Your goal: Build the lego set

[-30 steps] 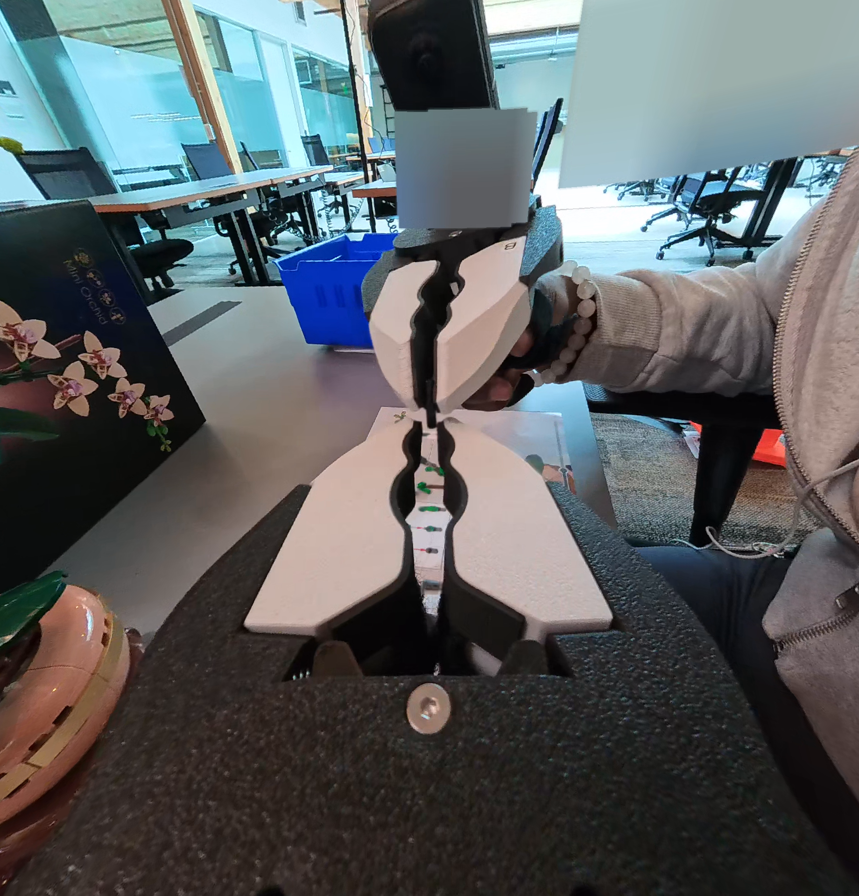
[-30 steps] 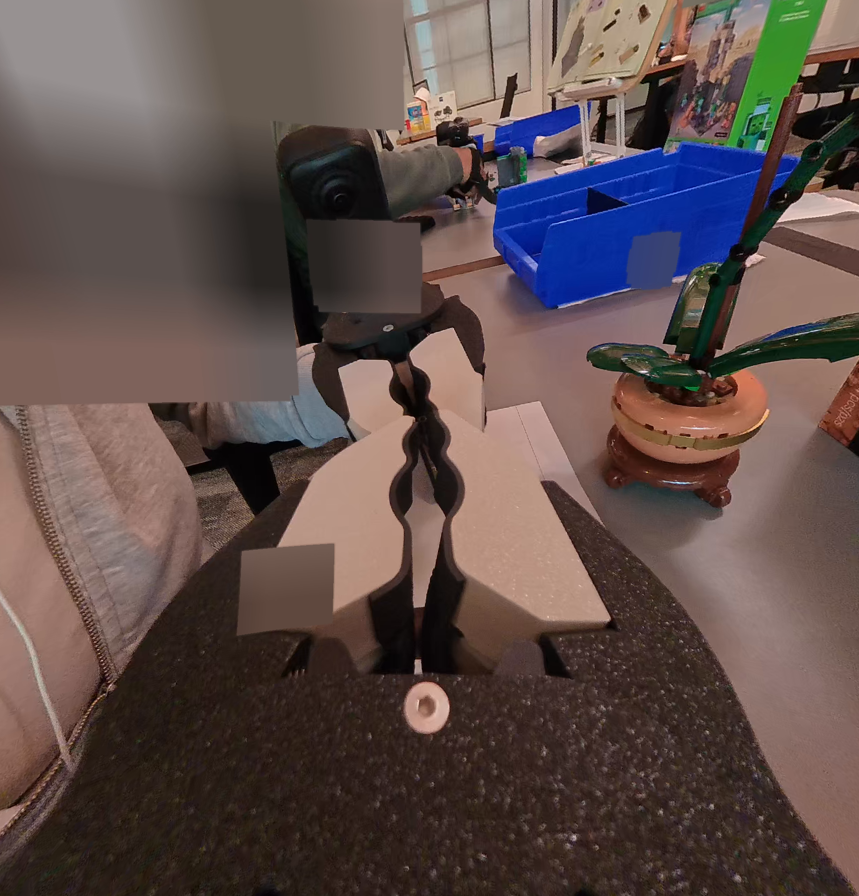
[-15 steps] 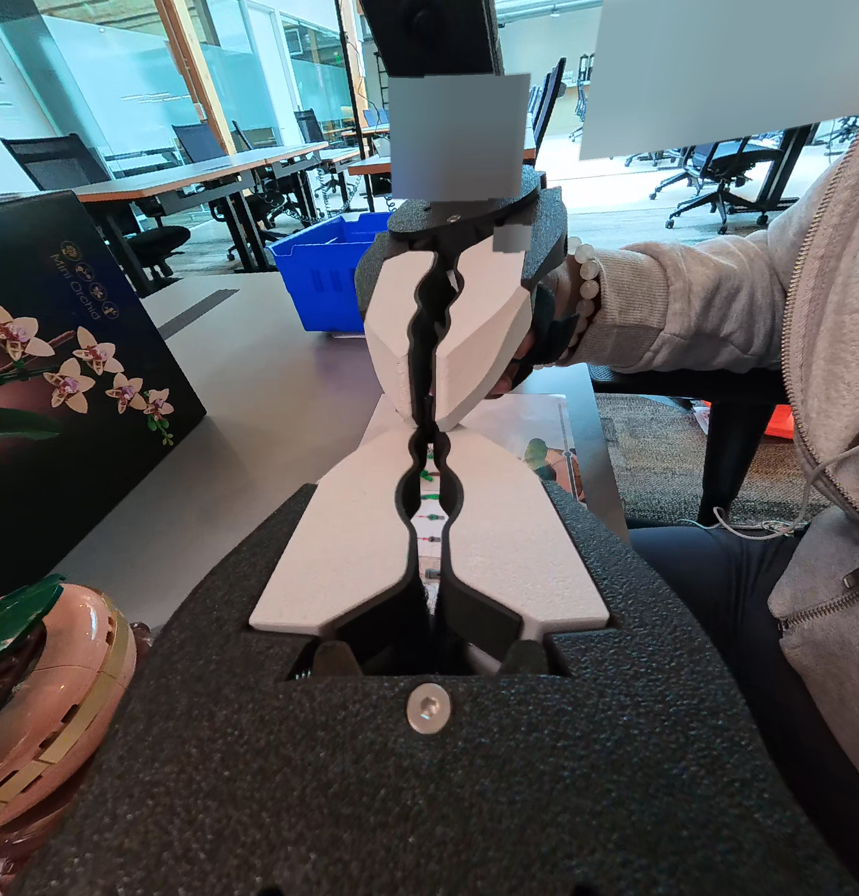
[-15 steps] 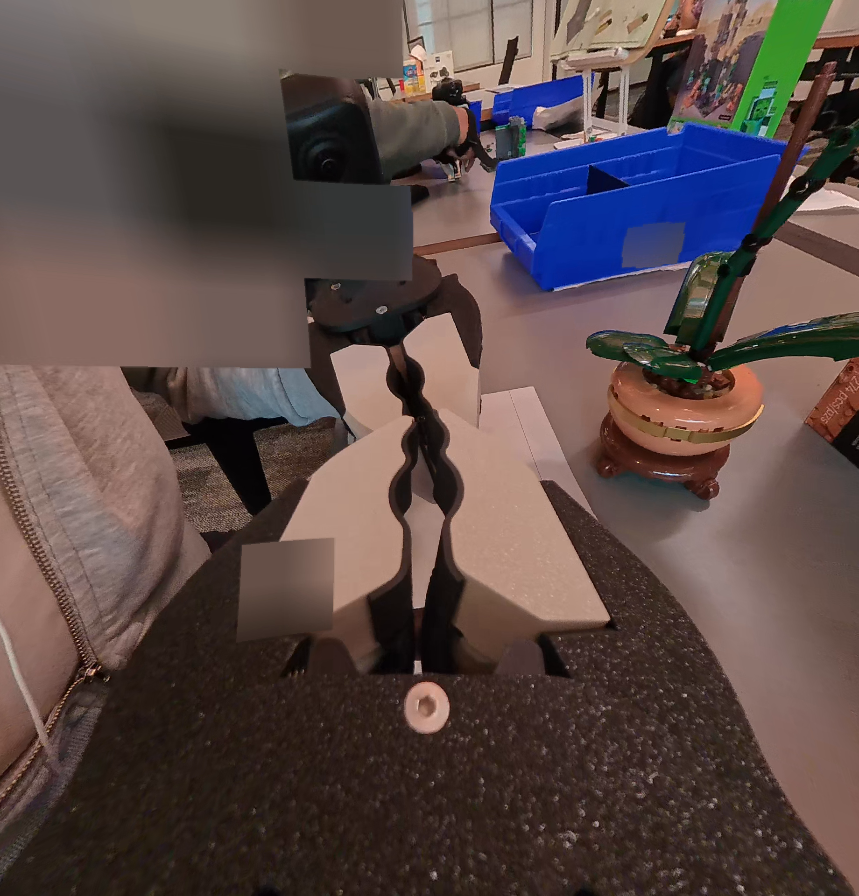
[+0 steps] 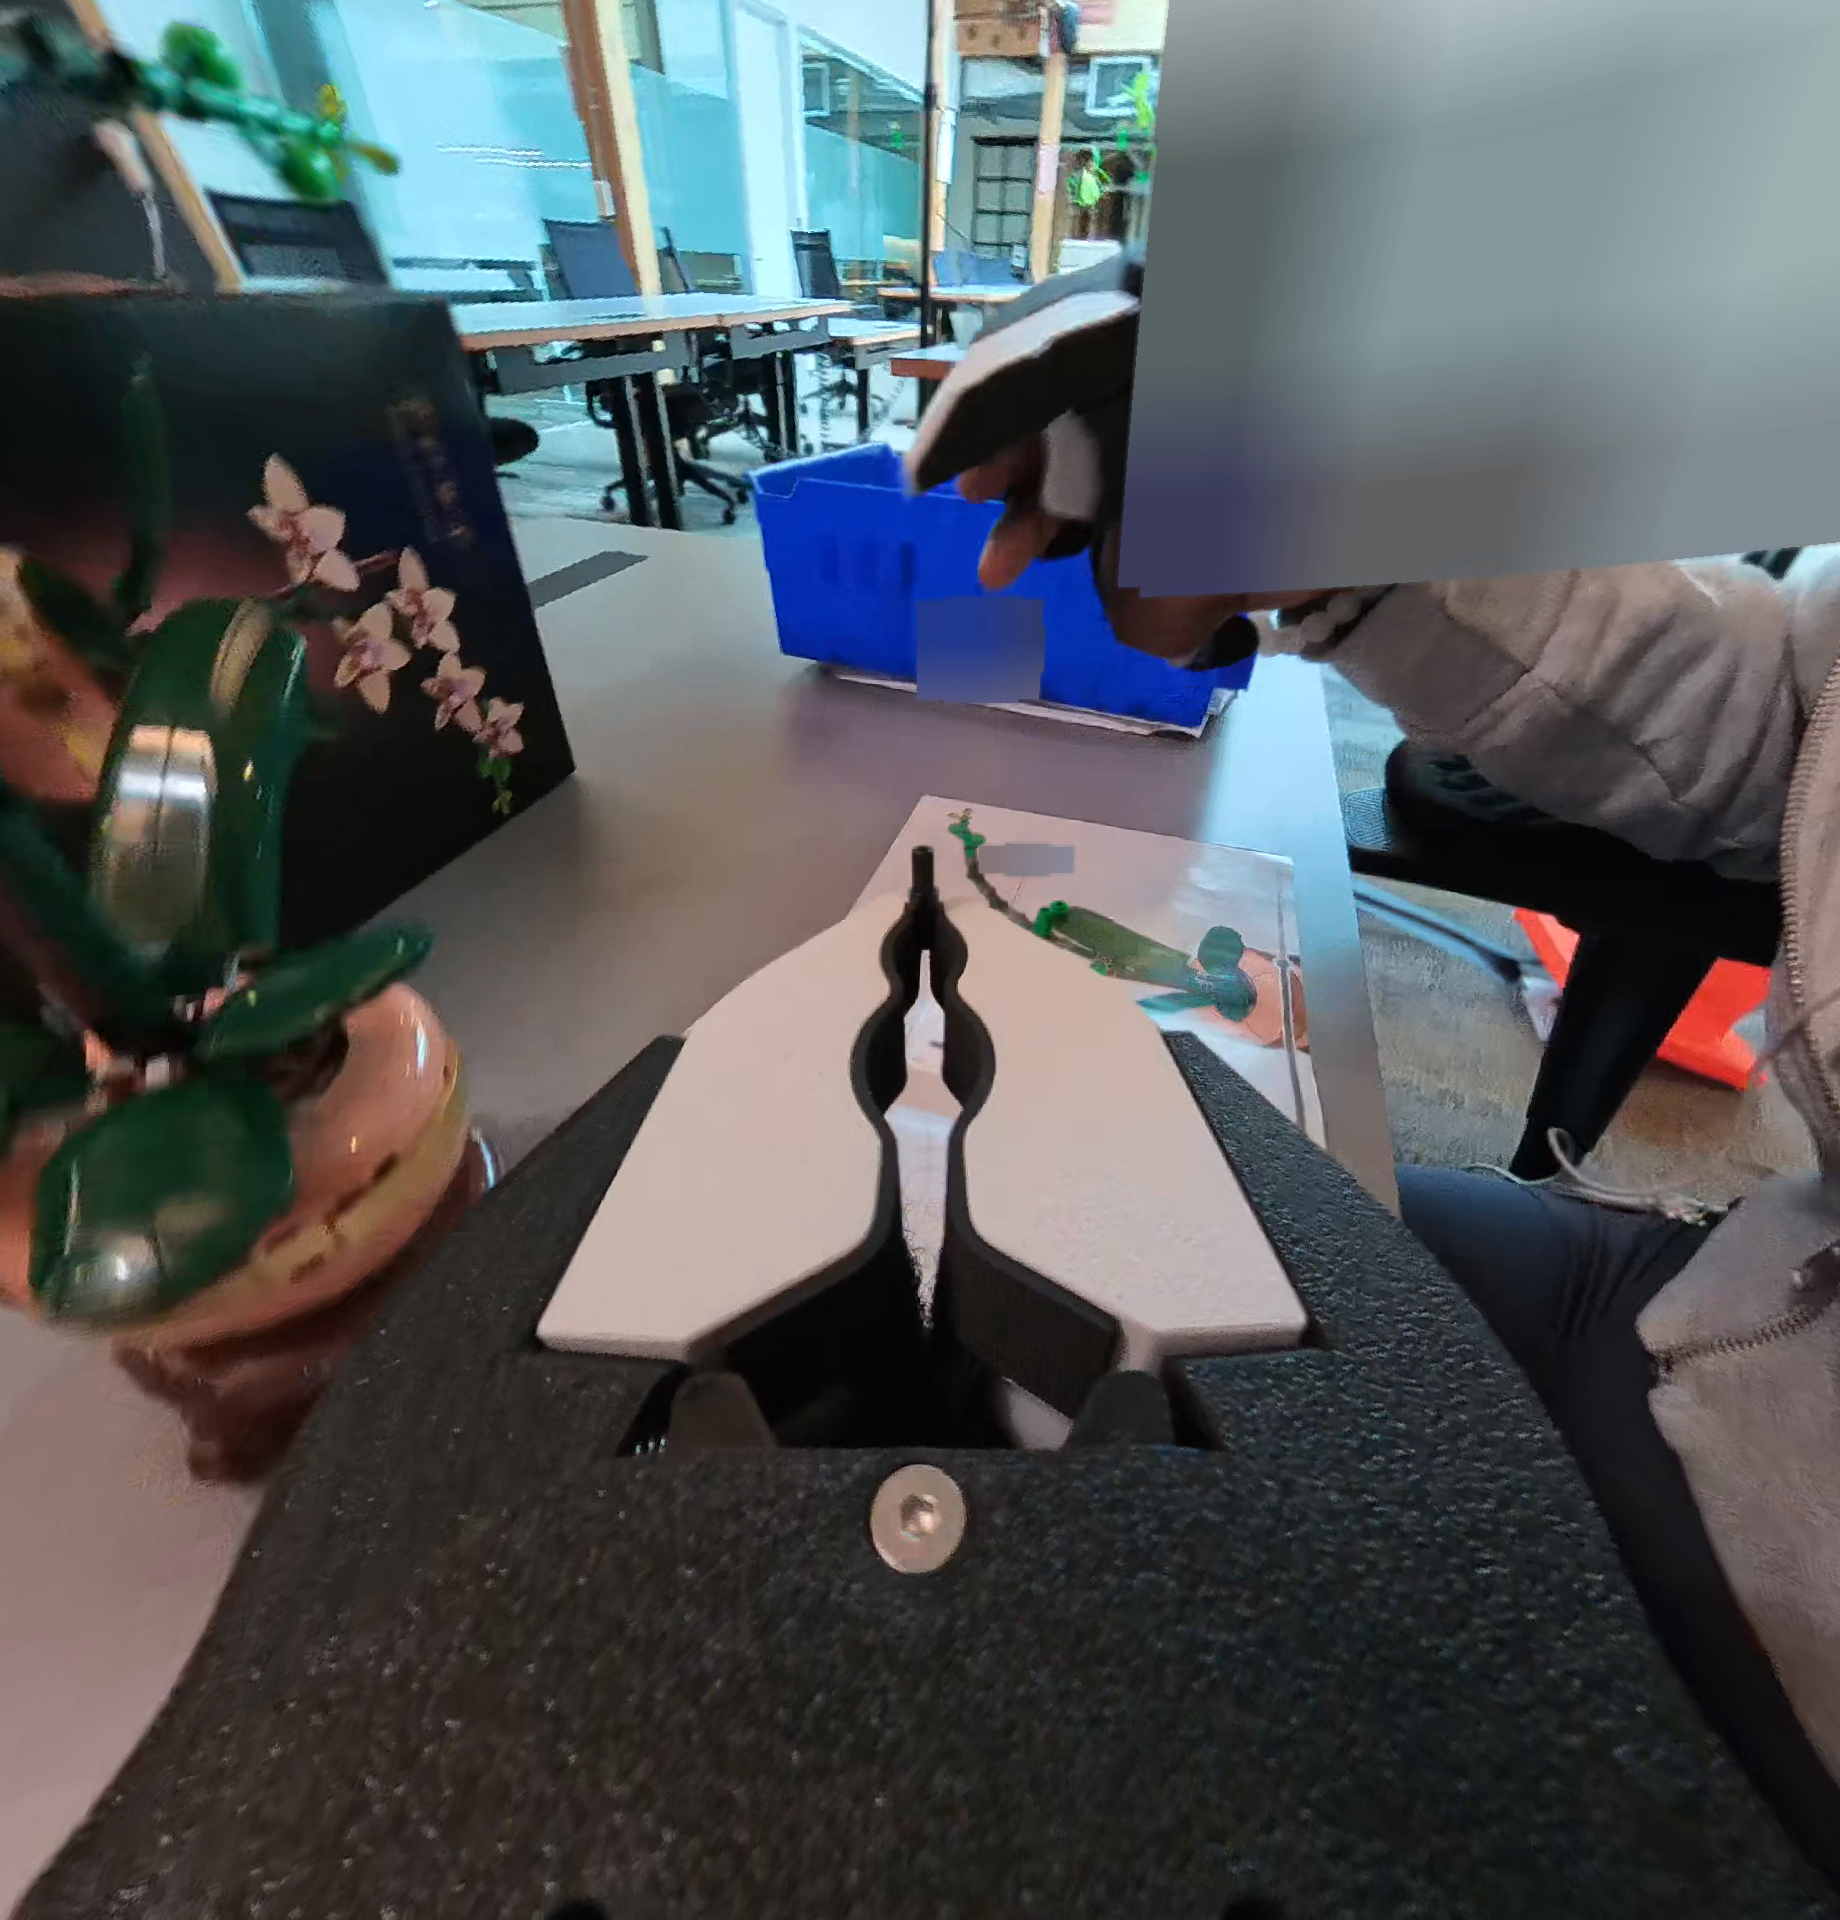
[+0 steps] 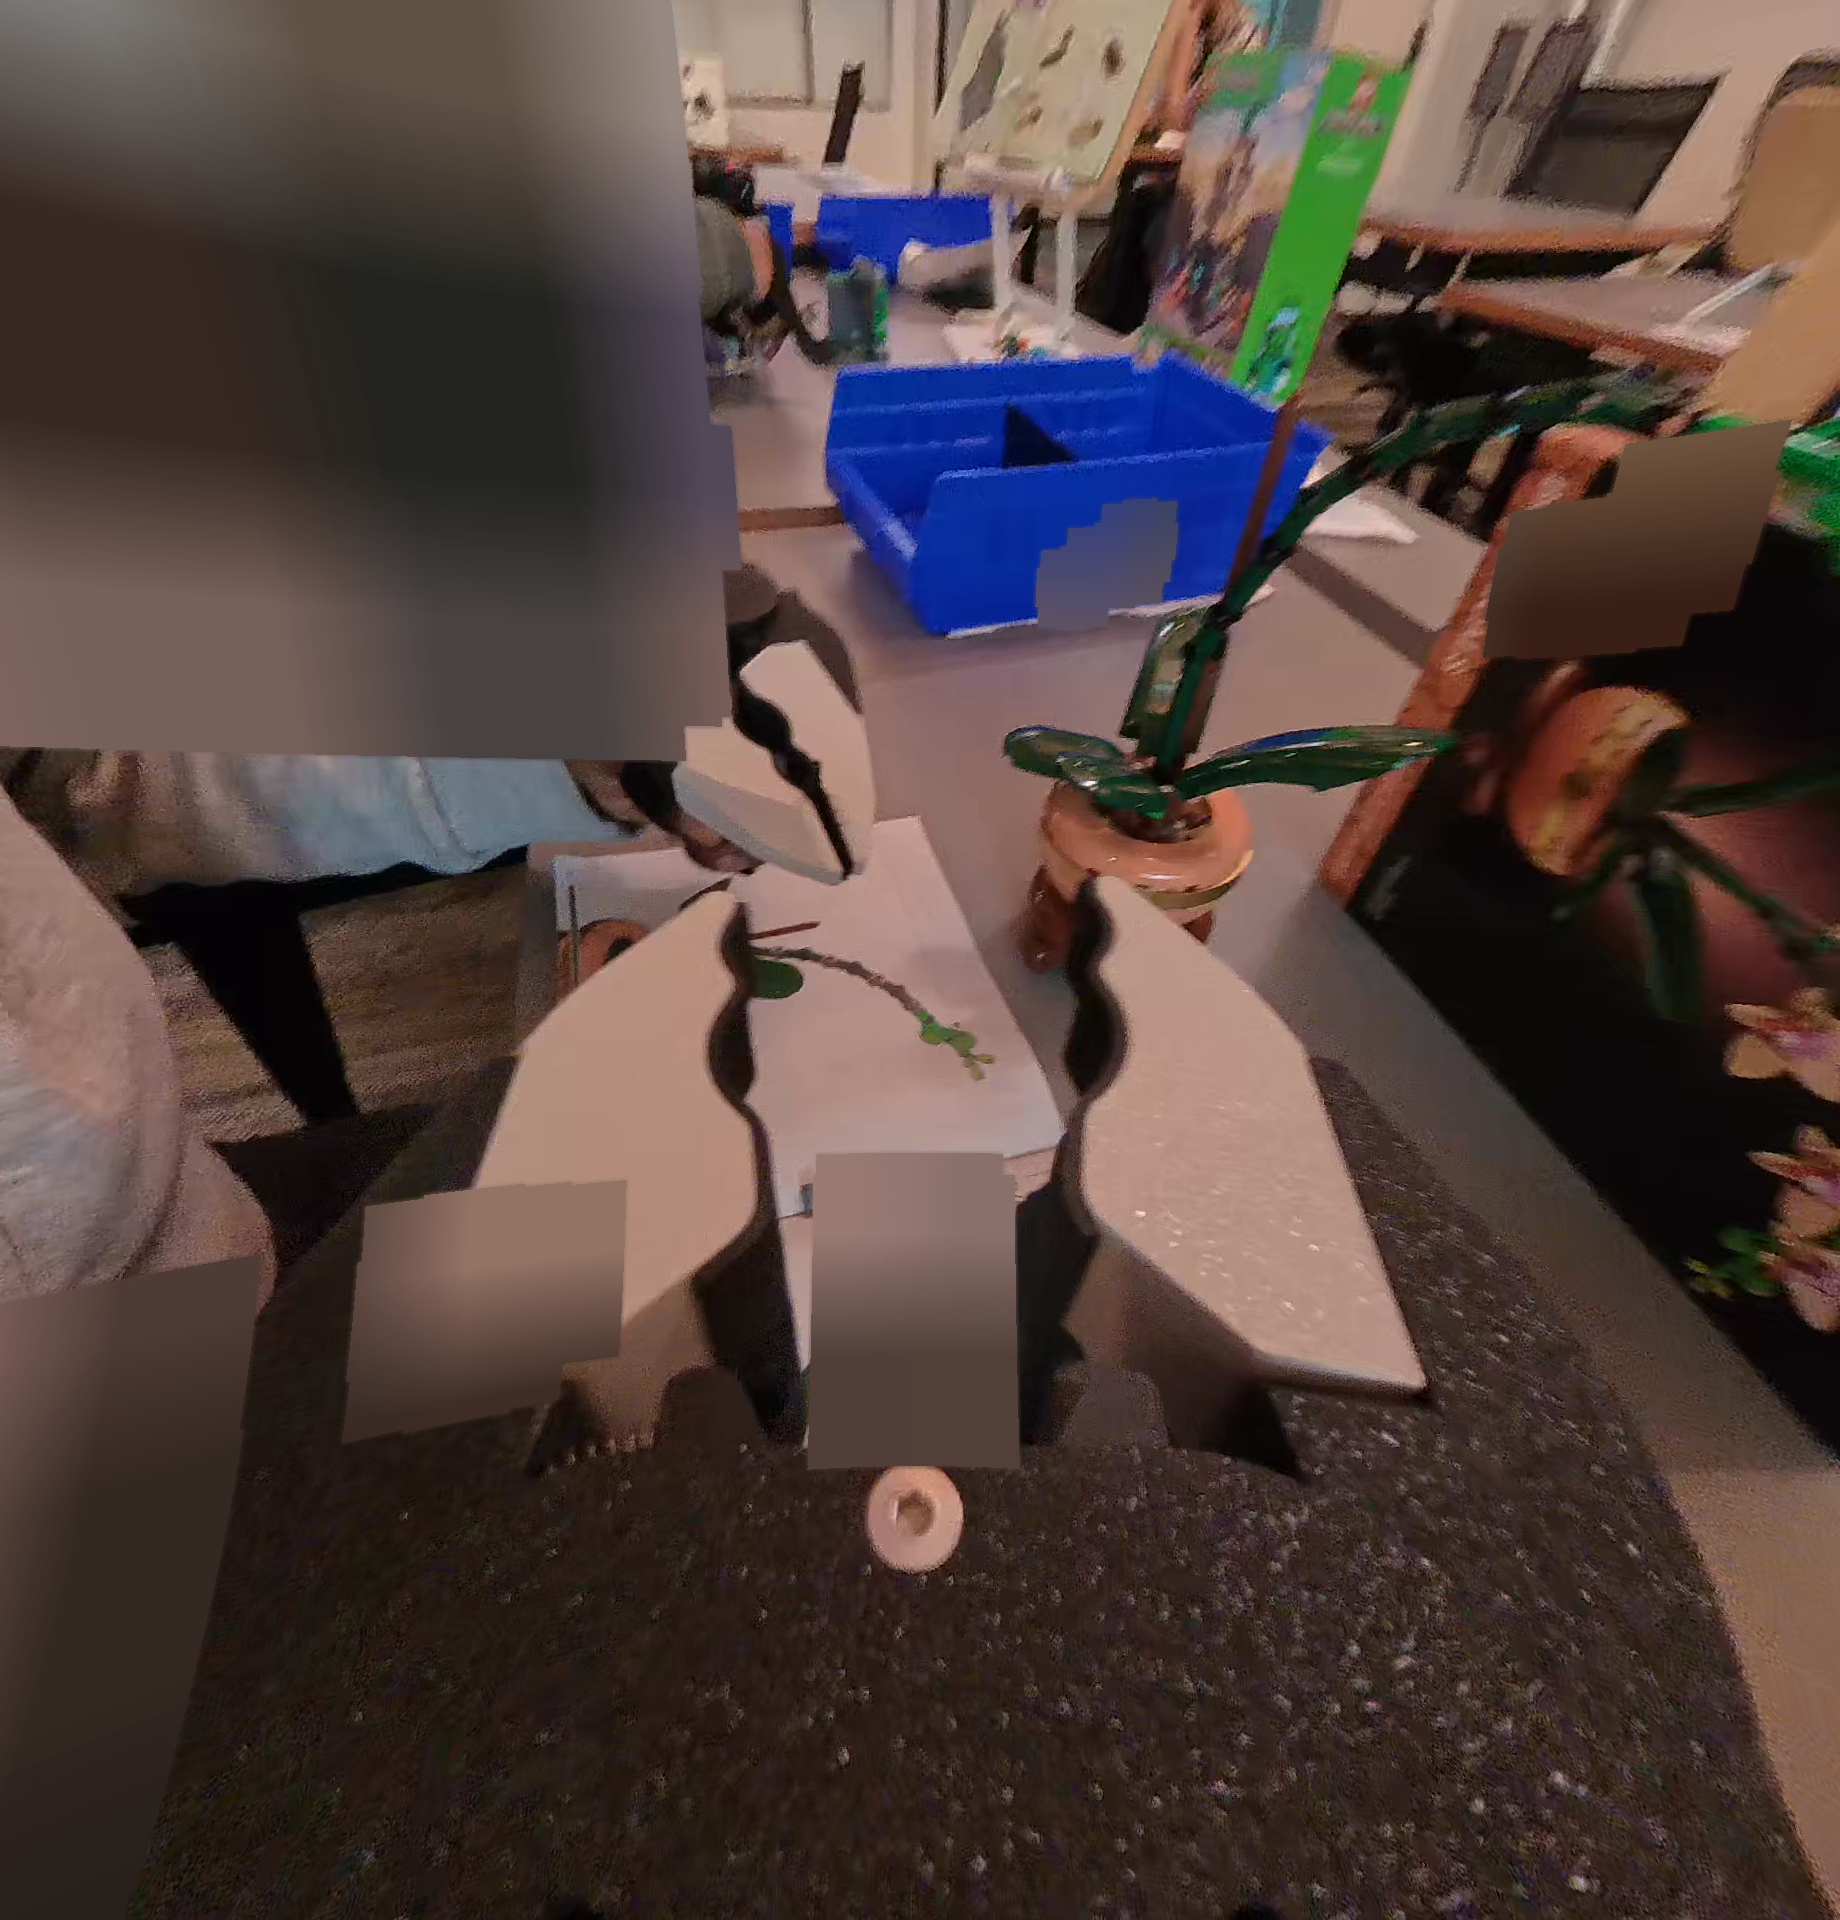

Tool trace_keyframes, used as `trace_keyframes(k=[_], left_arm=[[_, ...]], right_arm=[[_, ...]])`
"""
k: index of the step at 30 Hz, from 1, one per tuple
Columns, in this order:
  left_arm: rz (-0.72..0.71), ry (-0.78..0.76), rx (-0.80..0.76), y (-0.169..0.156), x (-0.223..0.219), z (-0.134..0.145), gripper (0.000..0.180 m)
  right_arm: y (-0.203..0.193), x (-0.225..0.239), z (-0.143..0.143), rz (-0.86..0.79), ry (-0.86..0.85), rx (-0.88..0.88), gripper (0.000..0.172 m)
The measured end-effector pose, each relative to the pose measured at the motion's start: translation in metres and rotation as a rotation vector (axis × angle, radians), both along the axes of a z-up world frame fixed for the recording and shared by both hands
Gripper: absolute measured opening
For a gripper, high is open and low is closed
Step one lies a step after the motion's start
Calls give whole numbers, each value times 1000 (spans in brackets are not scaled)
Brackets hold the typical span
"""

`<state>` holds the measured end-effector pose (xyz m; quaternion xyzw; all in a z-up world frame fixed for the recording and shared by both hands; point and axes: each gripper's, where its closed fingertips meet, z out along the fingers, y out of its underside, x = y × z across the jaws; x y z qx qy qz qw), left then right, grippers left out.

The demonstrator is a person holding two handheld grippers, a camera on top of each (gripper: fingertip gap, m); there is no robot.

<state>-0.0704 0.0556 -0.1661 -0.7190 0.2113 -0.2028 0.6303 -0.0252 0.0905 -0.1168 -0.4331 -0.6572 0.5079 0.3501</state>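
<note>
My left gripper [image 5: 921,916] is shut on a small black peg [image 5: 921,871] that sticks out past its fingertips, above an open instruction booklet [image 5: 1155,914]. A toy orchid plant in a pink pot [image 5: 355,1122] stands close on its left. In the right wrist view, my right gripper [image 6: 911,914] is wide open and holds nothing. It hangs over the same booklet [image 6: 874,1039], with the plant's pot [image 6: 1144,862] just beyond its right finger. The left gripper [image 6: 791,769] shows there with its fingers together. The right gripper [image 5: 1020,405] shows high up in the left wrist view, partly hidden.
A black box with orchid pictures [image 5: 272,520] stands at the table's left and also shows in the right wrist view [image 6: 1622,935]. A blue bin [image 5: 864,582] sits farther back on the grey table [image 5: 687,779]. A person in a grey jacket [image 5: 1622,727] sits at the table's edge. Tip to tip, the grippers are about 9 centimeters apart. Between my left fingertips and the plant's pot [image 6: 1144,862] there is roughly 12 centimeters. Seen from the left wrist view [image 5: 388,1015] as well.
The two grippers met tip to tip, both shut. The right gripper has now opened wide and drawn away, while the left stays shut with the black peg and has swung towards the plant.
</note>
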Motion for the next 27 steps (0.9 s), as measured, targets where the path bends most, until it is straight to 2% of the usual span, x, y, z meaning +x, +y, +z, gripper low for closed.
trace_keyframes(k=[2, 4, 6, 9, 11, 13, 17, 20, 24, 27], left_arm=[[28, -46, -13, -9, -5, -7, 1], [29, -61, -21, -16, -4, -13, 1], [12, -37, -23, -17, -1, -15, 1], [-24, -17, -49, -18, 4, -23, 1], [-21, -14, -85, -17, 3, -30, 1], [-35, -6, -90, -18, 3, -32, 1], [-35, -5, -112, -16, 4, -36, 1], [-45, 3, -123, -17, 5, -38, 1], [-58, 5, -127, -18, 7, -39, 1], [-64, -1, -129, -19, 7, -38, 1]], right_arm=[[6, 11, 3, -24, 44, -13, 33], [8, 17, -7, -30, 81, -3, 2], [7, 21, -29, -29, 73, 33, 4], [6, 21, -74, -10, -100, 107, 2], [2, 22, -91, 25, -189, 128, 21], [6, 21, -99, 6, -244, 104, 30], [0, 24, -107, 50, -320, 37, 2], [-17, 17, -114, 108, -348, 94, 2], [-36, 3, -136, 131, -448, 194, 9], [-35, -2, -150, 114, -507, 254, 14]])
